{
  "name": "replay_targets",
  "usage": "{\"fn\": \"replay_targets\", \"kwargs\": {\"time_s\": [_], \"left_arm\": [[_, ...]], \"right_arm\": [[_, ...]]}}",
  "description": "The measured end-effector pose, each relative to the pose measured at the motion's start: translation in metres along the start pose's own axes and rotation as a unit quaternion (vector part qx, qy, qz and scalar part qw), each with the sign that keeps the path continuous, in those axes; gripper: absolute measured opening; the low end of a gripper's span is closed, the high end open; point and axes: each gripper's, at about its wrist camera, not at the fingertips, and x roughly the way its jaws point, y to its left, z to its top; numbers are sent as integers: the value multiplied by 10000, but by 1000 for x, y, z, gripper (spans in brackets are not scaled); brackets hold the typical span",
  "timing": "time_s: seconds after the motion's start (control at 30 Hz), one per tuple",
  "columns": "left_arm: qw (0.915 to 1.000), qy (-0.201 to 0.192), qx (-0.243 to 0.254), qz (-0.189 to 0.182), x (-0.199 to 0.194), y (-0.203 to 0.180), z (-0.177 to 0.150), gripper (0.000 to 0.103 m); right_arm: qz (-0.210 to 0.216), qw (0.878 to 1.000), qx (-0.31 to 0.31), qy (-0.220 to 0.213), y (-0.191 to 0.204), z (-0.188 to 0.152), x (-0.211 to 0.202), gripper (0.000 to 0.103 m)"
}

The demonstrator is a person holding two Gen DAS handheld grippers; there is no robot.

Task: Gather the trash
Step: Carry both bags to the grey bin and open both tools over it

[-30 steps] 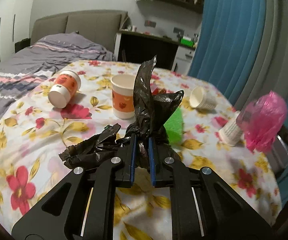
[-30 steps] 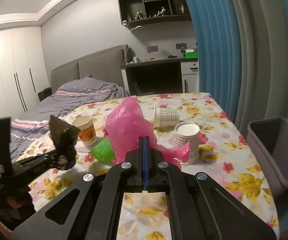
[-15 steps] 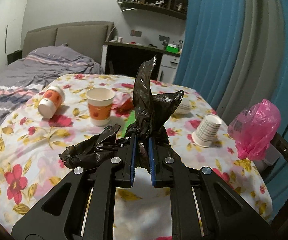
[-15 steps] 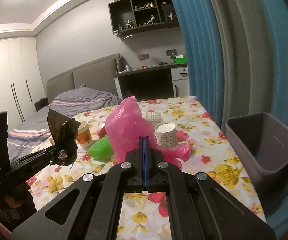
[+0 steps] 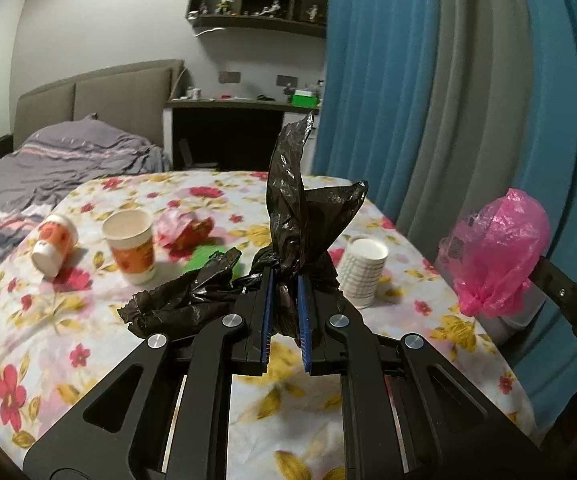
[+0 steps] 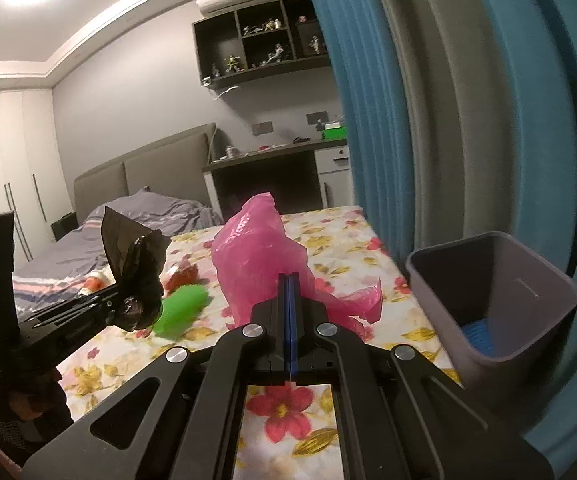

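My left gripper (image 5: 284,280) is shut on a crumpled black plastic bag (image 5: 300,216) and holds it above the flowered table (image 5: 88,320). In the right wrist view that gripper (image 6: 128,304) and the black bag (image 6: 136,264) are at the left. My right gripper (image 6: 288,280) is shut on a pink plastic bag (image 6: 260,256), held above the table left of a grey bin (image 6: 496,300). The pink bag (image 5: 496,248) also shows at the right of the left wrist view. A blue item (image 6: 476,336) lies inside the bin.
On the table are an upright orange cup (image 5: 132,244), a tipped orange cup (image 5: 52,244), an upside-down white gridded cup (image 5: 362,272), a red wrapper (image 5: 188,232) and a green item (image 6: 180,308). Blue curtains (image 5: 428,100) hang on the right; a bed (image 5: 48,168) lies behind.
Both grippers have risen and moved right toward the bin with their bags still held. The bin now looks closer in the right wrist view.
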Motion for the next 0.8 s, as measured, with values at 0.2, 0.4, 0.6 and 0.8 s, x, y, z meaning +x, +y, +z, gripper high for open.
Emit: {"fn": "replay_targets", "kwargs": {"time_s": [0.2,0.4,0.6,0.8], "left_arm": [[9997,-57,203,-133,9,-22,12,11],[9985,-144,411,-324,17,-49,23,11],[9956,-242,651,-622,26,-82,37,11],[9906,-285,938,-953,38,-120,45,11]], "right_arm": [[-172,9997,94,-133,-19,6,-3,1],[-401,9987,177,-243,-36,11,-7,1],[-704,9964,299,-363,-58,16,-11,1],[-1087,9920,455,-459,-86,21,-15,1]]}}
